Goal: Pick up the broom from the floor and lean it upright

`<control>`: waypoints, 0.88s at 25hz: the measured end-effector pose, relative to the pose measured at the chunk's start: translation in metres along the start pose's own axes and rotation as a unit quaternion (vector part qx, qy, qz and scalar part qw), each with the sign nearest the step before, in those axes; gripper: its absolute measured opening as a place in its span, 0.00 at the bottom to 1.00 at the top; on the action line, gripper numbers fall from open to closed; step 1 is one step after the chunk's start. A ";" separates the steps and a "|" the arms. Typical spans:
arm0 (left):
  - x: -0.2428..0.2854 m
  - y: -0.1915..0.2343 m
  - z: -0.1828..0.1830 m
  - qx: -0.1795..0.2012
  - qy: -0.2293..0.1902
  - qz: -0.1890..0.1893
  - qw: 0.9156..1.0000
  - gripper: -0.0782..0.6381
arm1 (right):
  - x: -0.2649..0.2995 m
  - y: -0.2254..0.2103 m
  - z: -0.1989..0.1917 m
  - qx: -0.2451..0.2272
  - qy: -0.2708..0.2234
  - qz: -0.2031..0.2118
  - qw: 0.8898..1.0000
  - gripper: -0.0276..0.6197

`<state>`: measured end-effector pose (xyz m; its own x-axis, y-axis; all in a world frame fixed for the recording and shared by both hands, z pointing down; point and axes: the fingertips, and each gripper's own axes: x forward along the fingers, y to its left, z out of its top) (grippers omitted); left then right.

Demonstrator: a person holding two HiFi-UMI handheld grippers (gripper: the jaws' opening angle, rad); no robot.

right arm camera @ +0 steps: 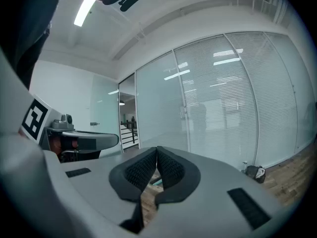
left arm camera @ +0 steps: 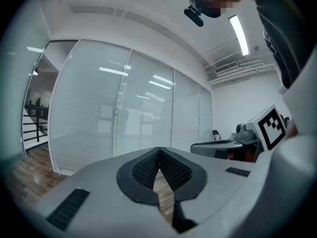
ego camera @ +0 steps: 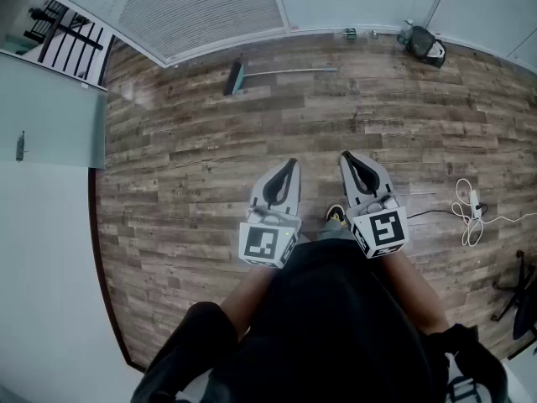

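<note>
The broom point(ego camera: 252, 75) lies flat on the wood floor near the glass wall, its teal head to the left and its thin grey handle running right. My left gripper point(ego camera: 291, 164) and right gripper point(ego camera: 346, 156) are held side by side in front of the person's body, well short of the broom and pointing toward it. Both are shut with nothing between the jaws. In the left gripper view the tips point(left arm camera: 158, 150) meet; in the right gripper view point(right arm camera: 157, 149) they meet too, and a sliver of the teal broom head point(right arm camera: 155, 181) shows between the pads.
A glass partition with blinds point(ego camera: 201, 7) runs along the far side, with a glass door point(ego camera: 50, 112) at left. A dark bag point(ego camera: 426, 45) sits at the far right by the wall. A white cable and power strip point(ego camera: 468, 212) lie on the floor at right.
</note>
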<state>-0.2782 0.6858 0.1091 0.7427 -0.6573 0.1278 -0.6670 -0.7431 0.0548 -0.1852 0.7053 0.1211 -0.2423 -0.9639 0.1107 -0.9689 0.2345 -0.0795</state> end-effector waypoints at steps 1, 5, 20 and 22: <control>-0.001 0.001 -0.001 -0.001 0.000 0.001 1.000 0.14 | 0.001 0.002 0.000 -0.002 -0.001 0.004 1.000 0.07; -0.006 0.005 -0.001 0.000 -0.003 0.010 1.000 0.14 | 0.004 0.007 -0.002 -0.006 0.004 0.013 1.000 0.07; -0.013 0.008 0.006 -0.003 -0.010 0.048 0.999 0.14 | 0.008 -0.001 0.004 0.047 -0.027 0.050 0.997 0.07; -0.013 0.010 0.006 -0.005 -0.009 0.046 0.999 0.14 | 0.012 0.001 0.006 0.046 -0.029 0.053 0.997 0.07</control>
<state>-0.2944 0.6857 0.1020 0.6794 -0.7247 0.1146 -0.7327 -0.6784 0.0542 -0.1886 0.6934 0.1168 -0.3369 -0.9407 0.0397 -0.9287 0.3251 -0.1783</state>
